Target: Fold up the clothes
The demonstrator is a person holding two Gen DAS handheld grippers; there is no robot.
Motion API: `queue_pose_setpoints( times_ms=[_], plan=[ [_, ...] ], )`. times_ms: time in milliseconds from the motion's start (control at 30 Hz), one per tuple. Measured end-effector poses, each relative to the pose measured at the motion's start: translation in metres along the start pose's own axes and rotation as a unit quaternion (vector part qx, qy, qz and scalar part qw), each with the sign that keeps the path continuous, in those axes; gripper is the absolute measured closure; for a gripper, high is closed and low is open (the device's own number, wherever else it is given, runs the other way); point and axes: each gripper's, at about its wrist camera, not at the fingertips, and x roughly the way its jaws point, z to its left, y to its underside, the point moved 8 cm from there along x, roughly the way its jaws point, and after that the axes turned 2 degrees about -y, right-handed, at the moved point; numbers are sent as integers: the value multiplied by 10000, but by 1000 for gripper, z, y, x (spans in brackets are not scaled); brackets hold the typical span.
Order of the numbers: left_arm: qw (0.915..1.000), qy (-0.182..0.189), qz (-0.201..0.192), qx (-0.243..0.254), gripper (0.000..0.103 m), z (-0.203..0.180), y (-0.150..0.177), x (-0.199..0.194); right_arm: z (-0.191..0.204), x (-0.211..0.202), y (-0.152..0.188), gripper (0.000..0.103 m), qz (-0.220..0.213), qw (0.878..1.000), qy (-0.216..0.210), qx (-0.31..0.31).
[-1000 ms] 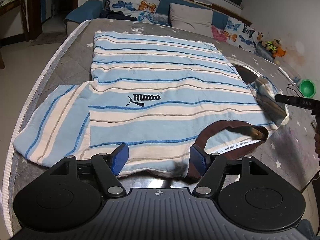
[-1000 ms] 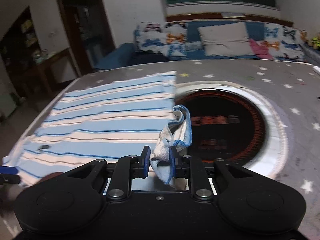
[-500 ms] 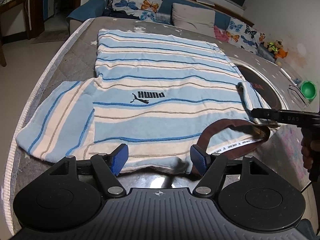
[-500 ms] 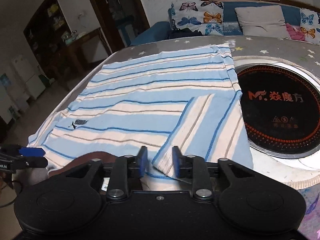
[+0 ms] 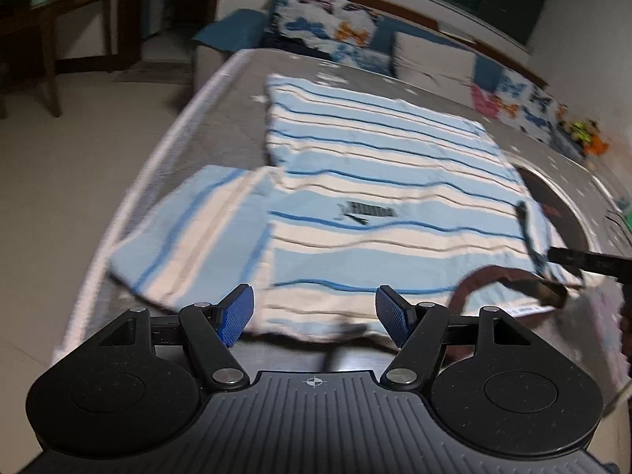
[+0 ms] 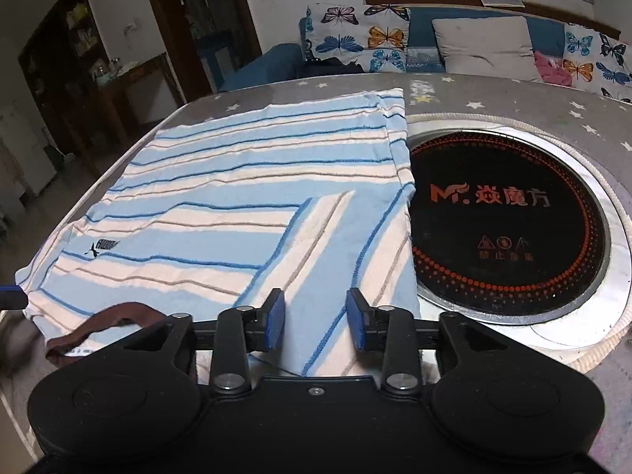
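Note:
A blue-and-white striped T-shirt (image 5: 375, 197) with a brown collar (image 5: 493, 280) lies flat on the grey starred table; it also shows in the right wrist view (image 6: 221, 197). Its right sleeve (image 6: 347, 245) is folded in over the body. Its left sleeve (image 5: 189, 233) lies spread out. My left gripper (image 5: 314, 316) is open and empty, just above the shirt's near edge, left of the collar. My right gripper (image 6: 315, 326) is open over the folded sleeve's end, holding nothing. The right gripper's finger shows as a dark bar in the left wrist view (image 5: 584, 262).
A round black induction hob (image 6: 509, 213) is set in the table (image 6: 513, 94) right of the shirt. A sofa with butterfly cushions (image 6: 375, 39) stands behind. The table's left edge (image 5: 130, 205) drops to the floor. A wooden table (image 5: 39, 27) stands far left.
My right gripper has let go of the sleeve, opened wider and drawn back; the sleeve now lies folded on the shirt. My left gripper has shifted left, and its view is blurred.

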Motion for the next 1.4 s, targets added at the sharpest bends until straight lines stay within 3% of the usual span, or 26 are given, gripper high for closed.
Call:
queue_pose_setpoints(
  times_ms=[300,433,533,833,900,1000,1100,1267,1400],
  plan=[
    [9912,-851,-232,-990,33,56,-4,-12,10,6,7,34,26,9997,51,-235],
    [9839,-875,-193,-1545,33,75,-2,-11,13,8,8,29,27,9997,28,-250],
    [9817,-879,-166,-1680,33,81,-2,-8,15,9,7,25,34,9997,13,-249],
    [9808,-810,-91,-1769,57,83,-2,-3,16,12,7,21,35,9997,10,-250],
    [9815,-811,-85,-1730,78,82,-3,0,16,13,7,21,36,9997,10,-250],
    [9818,-806,-124,-1714,91,82,-3,1,16,14,7,21,36,9997,9,-250],
    [9809,-756,-298,-1765,96,81,-8,-4,16,14,7,20,36,9997,9,-250],
    [9815,-568,-733,-1674,98,71,-24,-20,17,10,7,19,35,9997,8,-256],
    [9842,-166,-1030,-1431,98,48,-39,-30,16,10,7,19,31,9997,-3,-236]
  ],
)
